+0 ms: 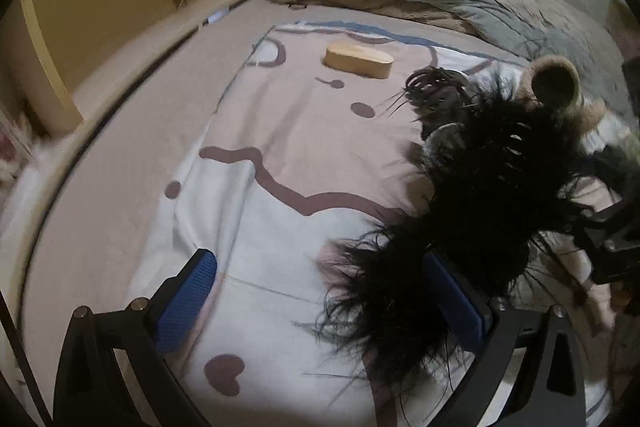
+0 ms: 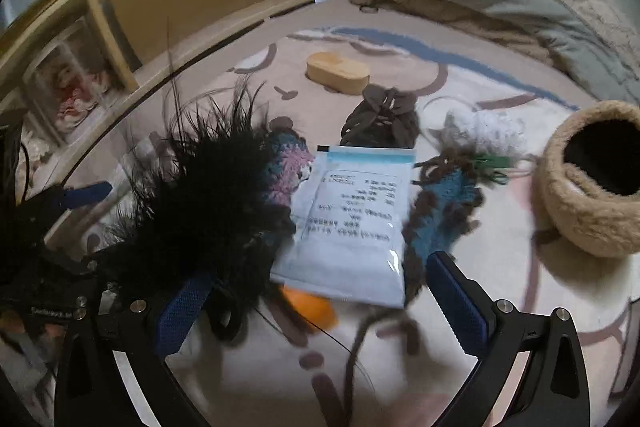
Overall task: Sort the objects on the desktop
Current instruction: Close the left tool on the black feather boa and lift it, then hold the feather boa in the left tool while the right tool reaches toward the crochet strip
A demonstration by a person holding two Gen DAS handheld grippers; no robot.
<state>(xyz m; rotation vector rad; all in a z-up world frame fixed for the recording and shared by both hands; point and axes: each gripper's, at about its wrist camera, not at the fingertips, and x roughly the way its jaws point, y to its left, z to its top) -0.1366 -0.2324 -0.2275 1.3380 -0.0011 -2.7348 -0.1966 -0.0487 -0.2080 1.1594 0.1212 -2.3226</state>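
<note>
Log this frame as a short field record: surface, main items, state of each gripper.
surface: patterned bedspread
feather piece: black, fluffy, beside left gripper
pouch: pale blue printed packet, lying flat
basket: tan fuzzy, upright, at right
wooden box: oval, farther back
left gripper: open, empty
right gripper: open, empty

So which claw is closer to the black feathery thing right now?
Left. The black feathery thing brushes the left claw's right finger; the right claw sits beside it, over the white packet.
</note>
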